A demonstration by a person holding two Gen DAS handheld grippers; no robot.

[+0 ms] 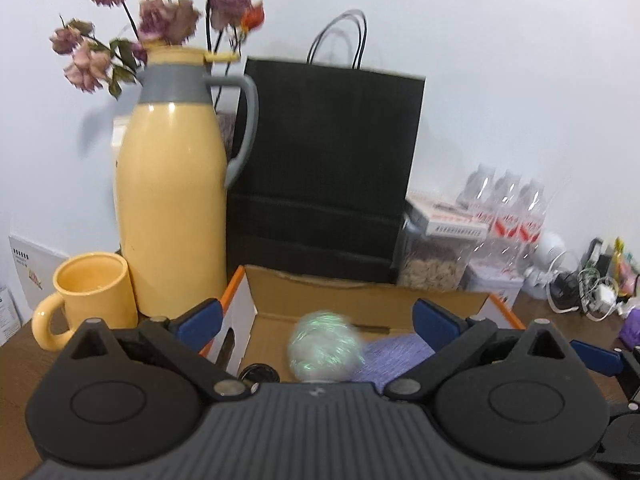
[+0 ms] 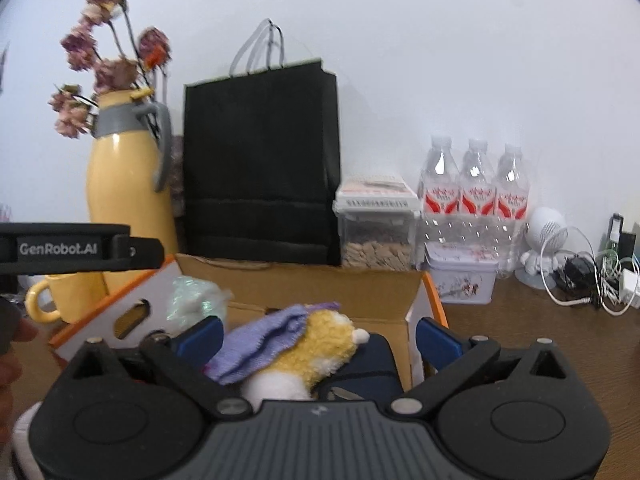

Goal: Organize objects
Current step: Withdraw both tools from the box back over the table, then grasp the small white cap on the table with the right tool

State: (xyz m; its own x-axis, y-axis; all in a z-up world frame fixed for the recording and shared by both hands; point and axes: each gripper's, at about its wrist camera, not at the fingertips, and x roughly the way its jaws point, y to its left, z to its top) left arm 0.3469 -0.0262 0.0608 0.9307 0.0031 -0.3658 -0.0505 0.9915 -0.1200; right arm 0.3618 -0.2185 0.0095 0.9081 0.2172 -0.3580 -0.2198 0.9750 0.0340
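Left wrist view shows the left gripper (image 1: 318, 324) spread wide and holding nothing, above an open cardboard box (image 1: 360, 292) on the wooden table (image 1: 16, 356). Inside the box lie a shimmery pale green ball (image 1: 326, 346) and a purple knitted cloth (image 1: 396, 354). Right wrist view shows the right gripper (image 2: 320, 340) also wide open and empty over a yellow plush toy (image 2: 316, 348) in the box.

An open cardboard box (image 2: 304, 276) holds a shimmery ball (image 1: 325, 346), left, and a plush toy (image 2: 316, 350) under purple knit cloth (image 2: 264, 340).
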